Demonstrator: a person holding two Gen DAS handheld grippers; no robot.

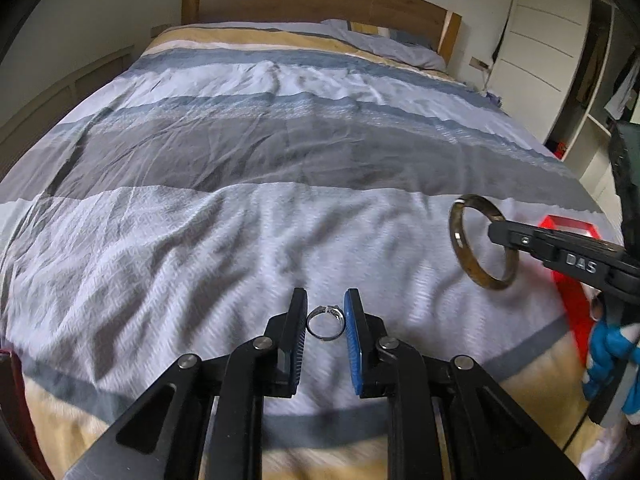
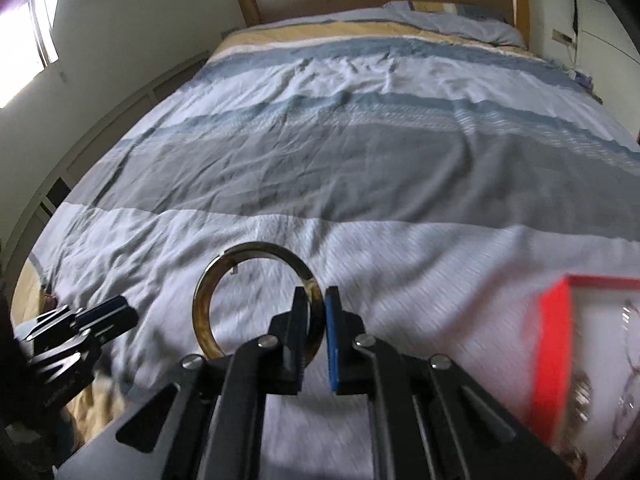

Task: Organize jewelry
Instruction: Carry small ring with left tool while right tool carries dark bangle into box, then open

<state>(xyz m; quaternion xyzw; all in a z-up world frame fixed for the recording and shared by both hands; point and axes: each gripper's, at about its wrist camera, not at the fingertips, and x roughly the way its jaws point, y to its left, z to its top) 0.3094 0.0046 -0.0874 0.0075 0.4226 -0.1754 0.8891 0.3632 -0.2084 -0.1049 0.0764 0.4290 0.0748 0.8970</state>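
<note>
While both grippers sit above the striped blue, grey and white bedspread (image 1: 248,240), each one carries a piece of jewelry. Left gripper (image 1: 326,312): jaws narrowed on a small silver ring with a stone setting (image 1: 325,323); ring sits between the black pad and the blue pad, touching both, clear of the fabric below. Right gripper (image 2: 318,308): jaws almost fully closed, pinching the rim of a large brown-gold marbled bangle (image 2: 208,320); bangle stands roughly upright, most of the loop out to the left of the fingers. Left wrist view shows the same bangle (image 1: 460,236) hanging off the right gripper's tip (image 1: 500,232), lifted off the bed, well to the right of the ring. Red open jewelry box with white lining (image 2: 554,344) rests on the bedspread at the right edge, near the right gripper; some metal pieces inside, too blurred to identify. Wooden headboard (image 1: 320,0) at the far end.
</note>
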